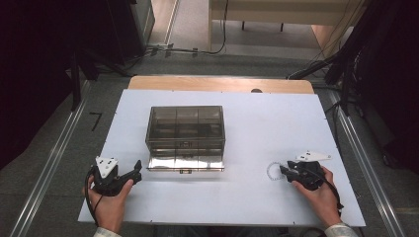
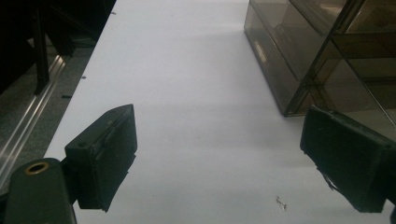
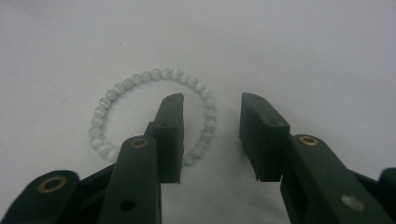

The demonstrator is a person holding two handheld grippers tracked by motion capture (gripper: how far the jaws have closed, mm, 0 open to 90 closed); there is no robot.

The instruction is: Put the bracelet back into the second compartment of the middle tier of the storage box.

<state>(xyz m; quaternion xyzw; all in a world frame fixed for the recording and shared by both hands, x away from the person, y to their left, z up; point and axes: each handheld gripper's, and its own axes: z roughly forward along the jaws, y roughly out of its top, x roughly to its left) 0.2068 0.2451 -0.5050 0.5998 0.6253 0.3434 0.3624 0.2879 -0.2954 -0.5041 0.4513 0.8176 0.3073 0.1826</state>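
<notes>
1. Bracelet [image 3: 152, 114] of pale beads is seen lying flat on the white table [image 1: 257, 133], near its right front edge.
2. Right gripper [image 3: 211, 140] is set over the ring's side; one jaw sits inside the loop, one outside, gap remaining, beads not pinched.
3. Left gripper [image 2: 219, 158] is held with jaws spread wide, beside the smoky clear box [image 1: 185, 138].

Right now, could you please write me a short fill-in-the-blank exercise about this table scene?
1. The right gripper has its jaws on either side of one stretch of a bracelet made of pale ____.
2. The smoky clear box on the white table is split into ____.
3. The left gripper has its jaws wide ____, with nothing between them.

Missing words: beads; compartments; open
</notes>
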